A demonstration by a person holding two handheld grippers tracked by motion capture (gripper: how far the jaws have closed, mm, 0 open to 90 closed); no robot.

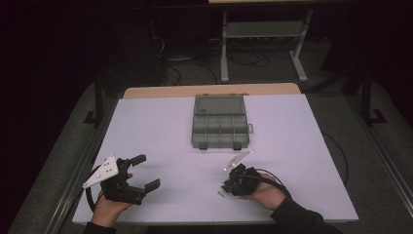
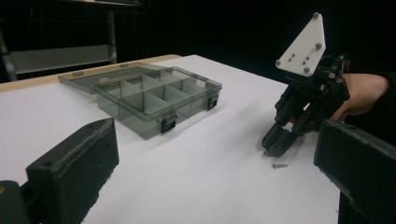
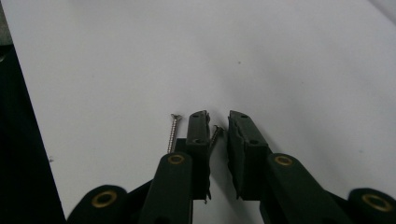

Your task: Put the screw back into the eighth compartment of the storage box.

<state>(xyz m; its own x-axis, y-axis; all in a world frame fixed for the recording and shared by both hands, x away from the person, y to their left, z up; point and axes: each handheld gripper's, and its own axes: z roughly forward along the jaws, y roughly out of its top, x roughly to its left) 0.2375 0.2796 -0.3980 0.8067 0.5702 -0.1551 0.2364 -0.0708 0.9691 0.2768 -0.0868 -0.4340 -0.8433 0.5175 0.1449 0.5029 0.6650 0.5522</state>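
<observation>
Right gripper (image 3: 218,122) narrowed around a small screw on the white desk (image 1: 160,131); left gripper (image 1: 146,171) idle, jaws wide apart.

The right gripper view gives what the others cannot – a second screw (image 3: 215,135) sits between the nearly closed jaws, leaning against the left one, with a gap still showing to the other jaw, so the pads do not yet clamp it. A longer screw (image 3: 173,133) lies just outside the jaws, beside them. The left gripper view shows one screw (image 2: 280,165) on the desk just under the tilted right gripper (image 2: 275,148); the high view shows it as a faint sliver (image 1: 221,194). The grey plastic organiser box (image 1: 220,130) stands well apart at mid-desk, lid open flat behind it – its compartments look empty. No writing is readable anywhere.
</observation>
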